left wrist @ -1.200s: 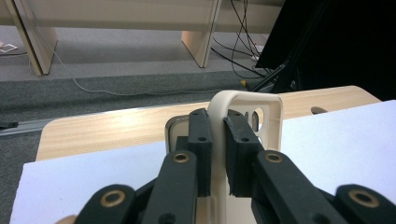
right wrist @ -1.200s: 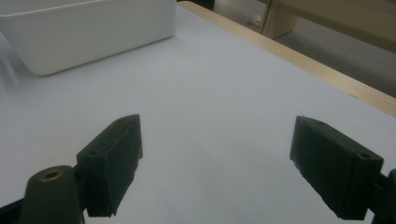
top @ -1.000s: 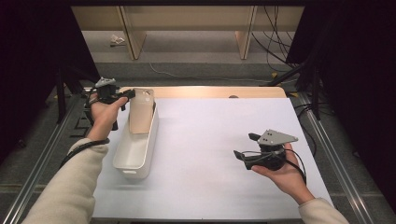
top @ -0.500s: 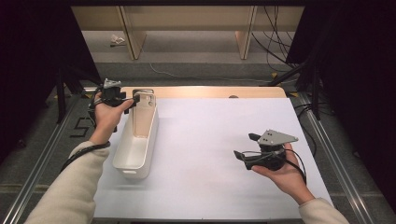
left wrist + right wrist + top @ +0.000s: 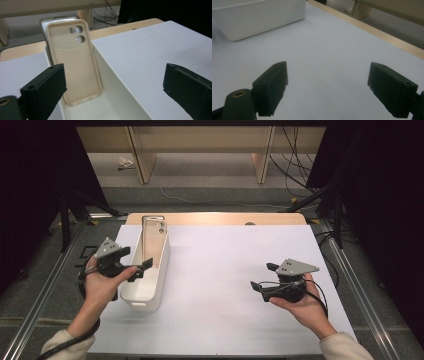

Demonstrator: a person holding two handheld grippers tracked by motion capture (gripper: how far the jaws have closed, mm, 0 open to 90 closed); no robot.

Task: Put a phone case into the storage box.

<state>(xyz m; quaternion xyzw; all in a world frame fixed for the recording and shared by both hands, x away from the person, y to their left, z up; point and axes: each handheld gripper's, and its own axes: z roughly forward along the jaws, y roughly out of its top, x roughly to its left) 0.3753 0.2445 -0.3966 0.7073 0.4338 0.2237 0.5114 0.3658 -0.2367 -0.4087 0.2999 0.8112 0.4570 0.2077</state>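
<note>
Beige soft phone case [image 5: 75, 65] standing tilted against the far end of a long white plastic bin [image 5: 131, 291], left gripper [image 5: 134, 266] spread empty beside it, right gripper [image 5: 263, 277] spread over bare white tabletop [image 5: 220, 270]

A beige phone case [image 5: 73, 66] stands nearly upright, camera cut-outs uppermost. It leans against the far end of a long white bin [image 5: 150, 287]. The bin lies on the bench's [image 5: 225, 285] left side.

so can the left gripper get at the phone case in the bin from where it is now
Probably yes. The left gripper is open beside the white bin, and the phone case stands nearly upright against the bin's far end, rising above the rim. Nothing lies between the jaws and the case.
</note>
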